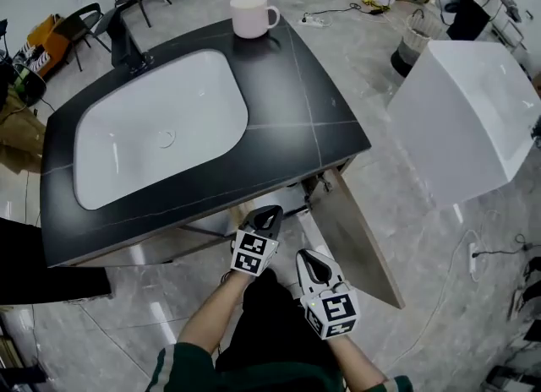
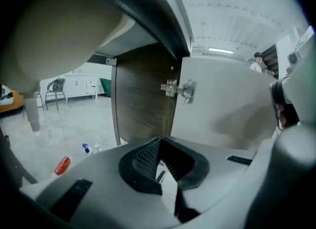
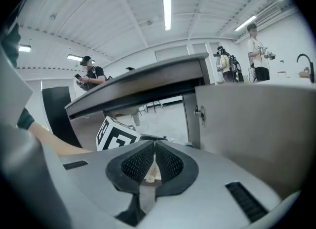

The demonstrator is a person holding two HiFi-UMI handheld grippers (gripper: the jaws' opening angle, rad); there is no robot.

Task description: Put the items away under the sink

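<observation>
Jaws of the left gripper [image 1: 269, 213] and right gripper [image 1: 309, 257] clenched empty, at the beige cabinet door [image 1: 359, 238] standing open under the black stone surface [image 1: 296, 103], small red bottle [image 2: 62, 165] and blue-capped bottle [image 2: 86, 148] low beneath the white sink [image 1: 127, 137]

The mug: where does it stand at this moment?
In the head view, the mug stands at the far edge of the black counter, beyond the right end of the sink and right of the faucet.

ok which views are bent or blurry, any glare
Head view: sharp, evenly lit, only a soft sheen on the black countertop. Left gripper view: heavy fisheye, the sink's underside looms blurred up close. Right gripper view: fisheye too, ceiling light glares.
</observation>
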